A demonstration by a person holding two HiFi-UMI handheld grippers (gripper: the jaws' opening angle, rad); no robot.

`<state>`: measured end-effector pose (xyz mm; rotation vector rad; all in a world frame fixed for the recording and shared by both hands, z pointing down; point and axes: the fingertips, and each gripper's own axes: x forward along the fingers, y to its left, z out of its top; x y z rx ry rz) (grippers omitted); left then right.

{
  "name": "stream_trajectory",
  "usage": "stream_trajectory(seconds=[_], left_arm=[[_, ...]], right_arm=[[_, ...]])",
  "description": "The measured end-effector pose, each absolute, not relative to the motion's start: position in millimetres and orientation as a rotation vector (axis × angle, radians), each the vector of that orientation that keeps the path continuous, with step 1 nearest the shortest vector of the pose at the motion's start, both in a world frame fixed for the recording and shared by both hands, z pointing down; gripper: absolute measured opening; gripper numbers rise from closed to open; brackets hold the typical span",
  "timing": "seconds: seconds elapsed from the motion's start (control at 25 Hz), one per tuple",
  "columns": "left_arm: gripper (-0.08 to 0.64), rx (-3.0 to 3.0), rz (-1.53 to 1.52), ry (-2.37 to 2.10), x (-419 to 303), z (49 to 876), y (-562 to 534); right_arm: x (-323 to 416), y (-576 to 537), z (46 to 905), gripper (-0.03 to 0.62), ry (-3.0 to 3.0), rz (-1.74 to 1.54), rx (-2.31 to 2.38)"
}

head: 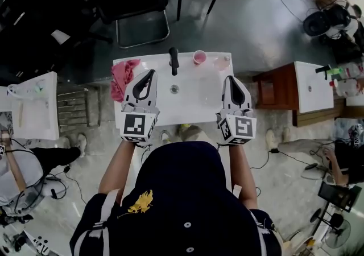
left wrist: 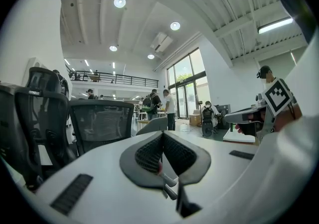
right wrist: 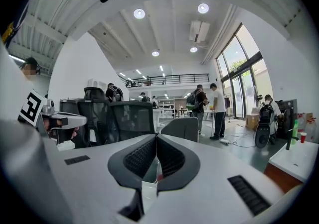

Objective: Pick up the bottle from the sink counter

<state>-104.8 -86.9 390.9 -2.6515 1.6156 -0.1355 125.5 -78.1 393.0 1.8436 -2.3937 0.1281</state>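
Hovering over the sink surface (head: pixel 190 107), I have the left gripper (head: pixel 151 74) and right gripper (head: pixel 230 79) both pressed together, pinching nothing; pink cup (head: pixel 199 56) beyond.

White sink counter (head: pixel 190 107) holds pink cloth (head: pixel 121 77), cup (head: pixel 199 56).

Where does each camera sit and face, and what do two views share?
Head view: on the head, facing steeply down at the white rectangular sink counter; left tongs, right tongs, forearms show.
Left gripper view: on left tongs, facing level at a black mesh office chair; shut jaws show.
Right gripper view: on right tongs, facing level; shut jaws show.
Shared: both gripper views catch that chair.
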Motion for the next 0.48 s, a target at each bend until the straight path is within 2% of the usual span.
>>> stream_trajectory(seconds=[0.2, 0.48], left_arm=[[0.018, -2.665, -0.157, 1.607, -94, 398, -94], [0.018, -2.676, -0.205, 1.614, -84, 408, -106]], right_arm=[[137, -91, 408, 0.045, -2.374, 0.135, 1.840], [156, -122, 449, 0.194, -2.327, 0.193, 1.802]])
